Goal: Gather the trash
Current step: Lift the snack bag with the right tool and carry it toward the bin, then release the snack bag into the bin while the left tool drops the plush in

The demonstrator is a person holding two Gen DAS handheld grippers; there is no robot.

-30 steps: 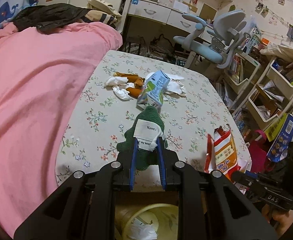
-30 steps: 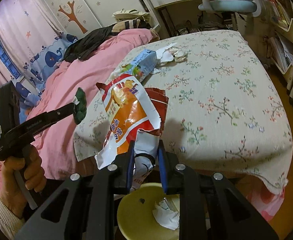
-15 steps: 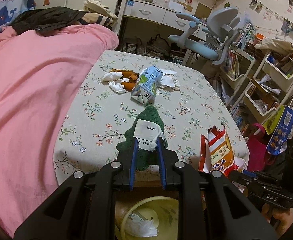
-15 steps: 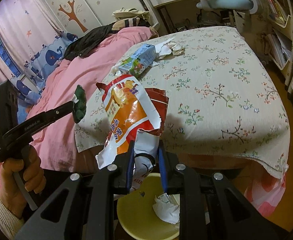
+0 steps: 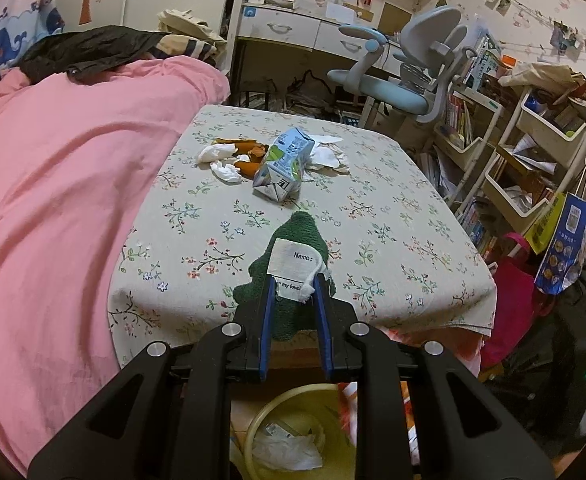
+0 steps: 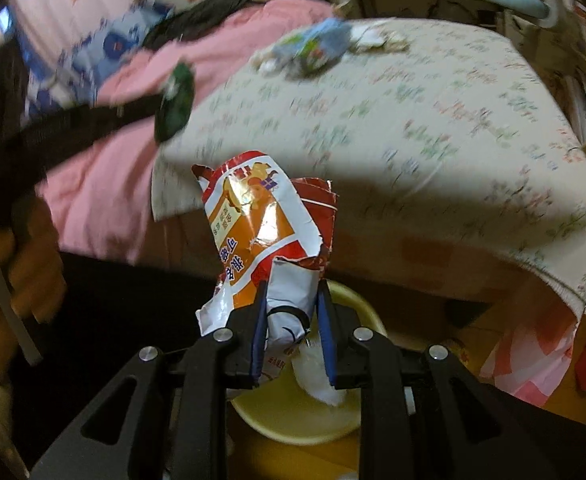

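My left gripper [image 5: 293,282] is shut on a green felt tree [image 5: 301,232] with a white name label, held above the near edge of the floral table [image 5: 393,240]. My right gripper [image 6: 291,294] is shut on a torn orange and red snack bag [image 6: 261,220], just above a yellow bin [image 6: 305,428] that holds white crumpled paper. In the left wrist view the bin [image 5: 261,412] sits below the table edge. On the table's far side lie a blue milk carton [image 5: 285,164], white tissues [image 5: 223,170] and orange peel [image 5: 249,148]. The right wrist view is blurred.
A bed with a pink duvet [image 5: 53,200] runs along the table's left side. A grey office chair [image 5: 405,76] stands behind the table. A shelf cart [image 5: 533,168], a blue bag [image 5: 565,248] and a pink bag [image 5: 513,288] crowd the right.
My right gripper has dropped with the snack bag, from beside the table edge to low over the bin. My left gripper keeps its hold on the tree and has drifted back a little.
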